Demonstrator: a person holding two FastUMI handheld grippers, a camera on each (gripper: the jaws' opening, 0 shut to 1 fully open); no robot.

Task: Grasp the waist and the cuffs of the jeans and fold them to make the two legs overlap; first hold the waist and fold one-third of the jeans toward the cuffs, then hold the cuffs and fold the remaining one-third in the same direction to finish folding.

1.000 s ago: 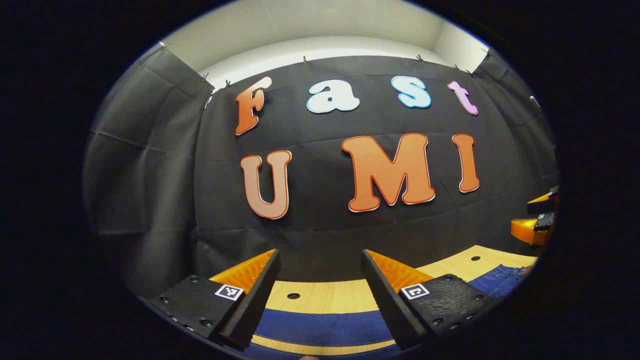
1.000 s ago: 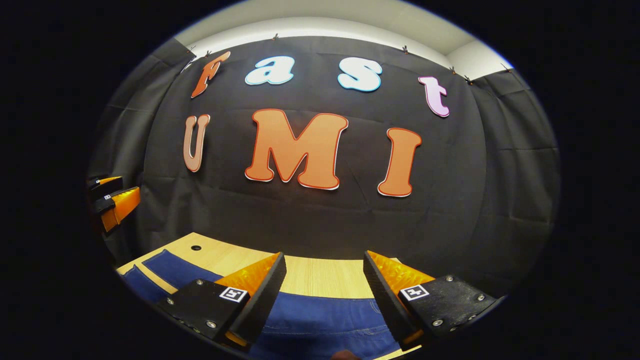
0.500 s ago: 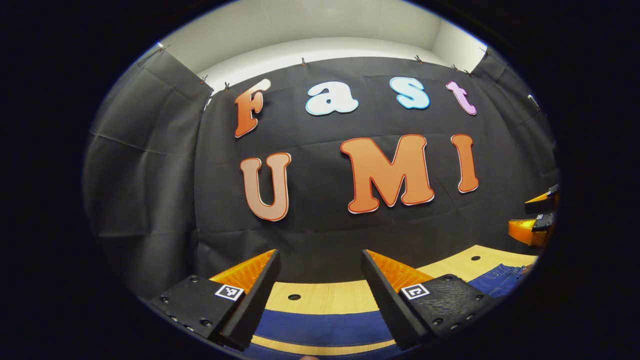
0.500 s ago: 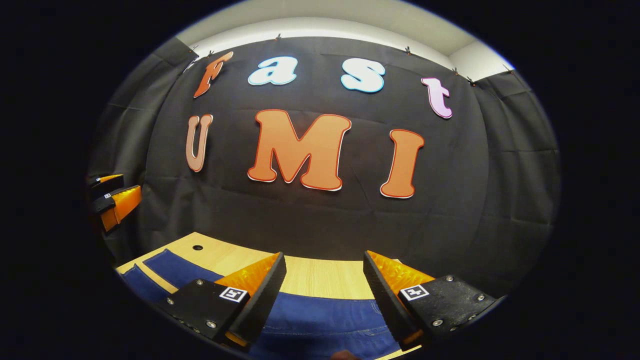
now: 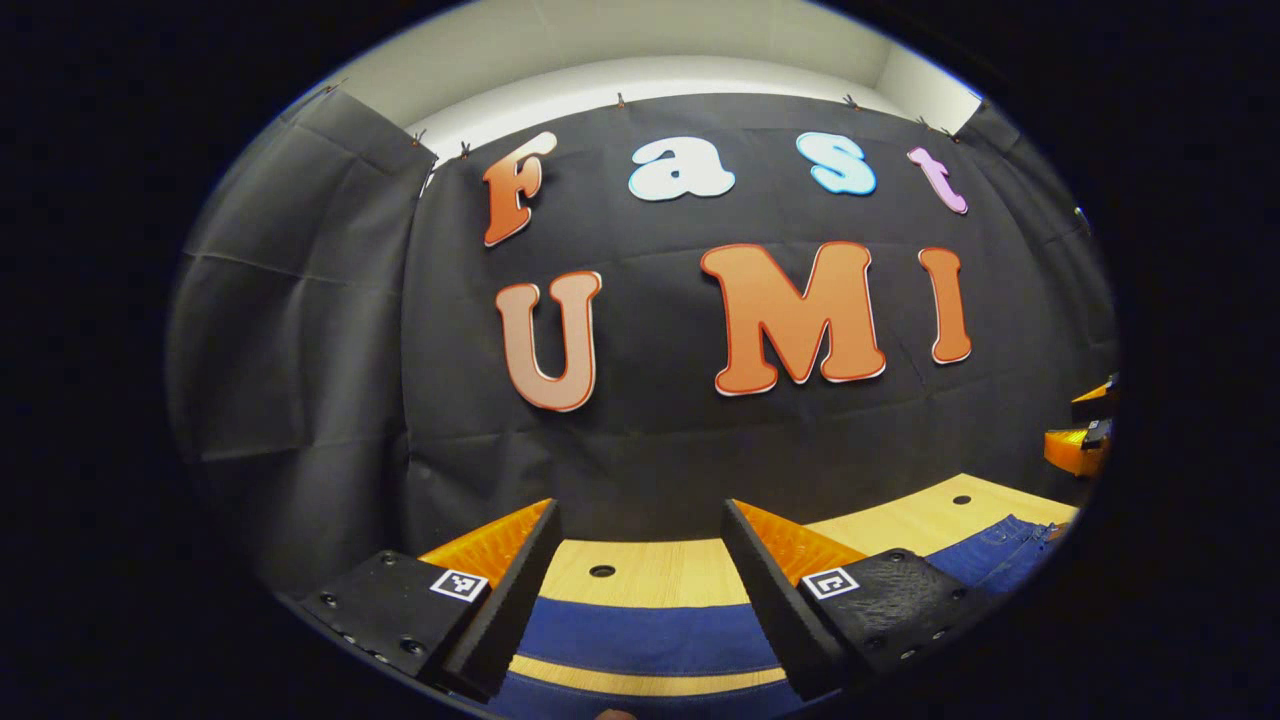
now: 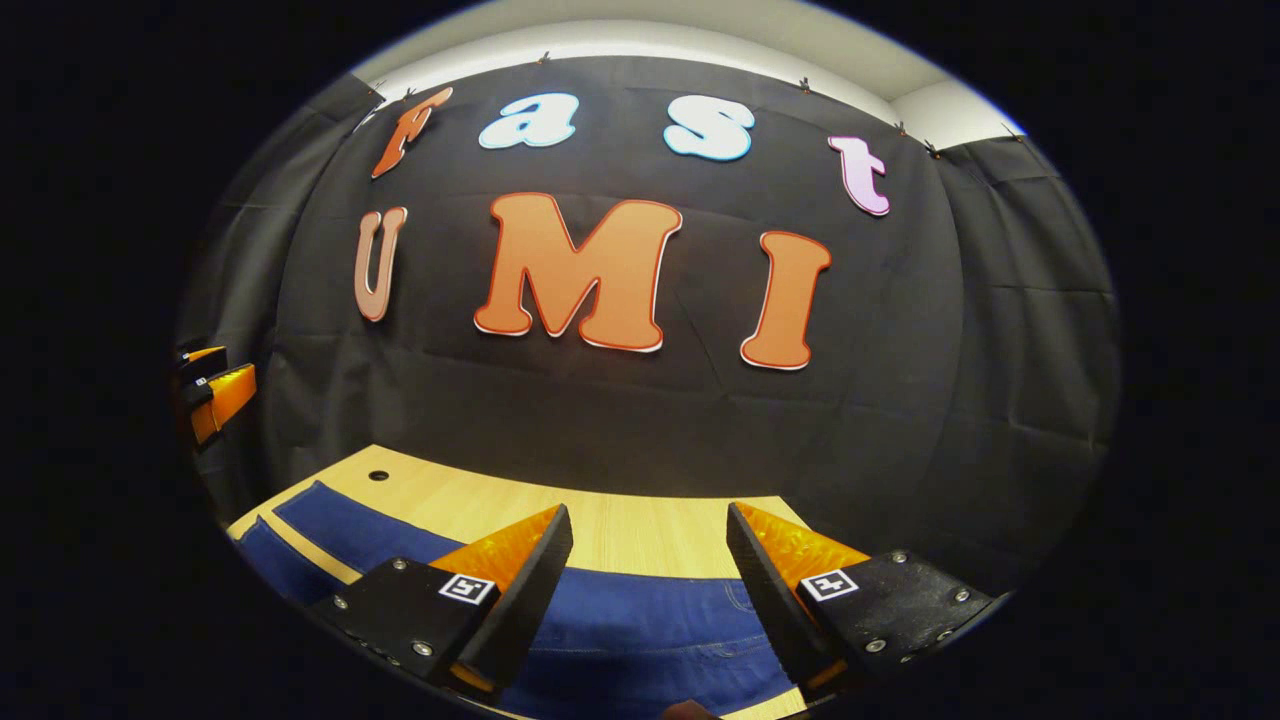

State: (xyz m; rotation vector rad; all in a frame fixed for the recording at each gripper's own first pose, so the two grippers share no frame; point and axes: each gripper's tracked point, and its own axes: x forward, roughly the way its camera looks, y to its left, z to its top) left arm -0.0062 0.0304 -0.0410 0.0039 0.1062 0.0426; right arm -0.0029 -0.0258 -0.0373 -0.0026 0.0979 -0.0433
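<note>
Dark blue jeans (image 5: 640, 638) lie flat on the wooden table (image 5: 660, 572). In the left gripper view two leg strips run across below my left gripper (image 5: 640, 560), which hangs open above them, holding nothing. The waist end (image 5: 1000, 550) lies at the right, and the other gripper (image 5: 1085, 430) sits at the far right edge. In the right gripper view the waist part of the jeans (image 6: 650, 640) lies under my right gripper (image 6: 648, 560), which is open and holds nothing. The legs (image 6: 340, 520) stretch away to the left, and the other gripper (image 6: 215, 395) is at the left edge.
The table (image 6: 620, 525) ends at the black cloth wall just behind the jeans. Small round holes (image 5: 602, 571) (image 6: 378, 475) dot the tabletop near its far edge. A strip of bare wood (image 5: 650, 680) lies between the two legs.
Both views have tipped downward a little, so more of the table and jeans is in sight. Both grippers stay open.
</note>
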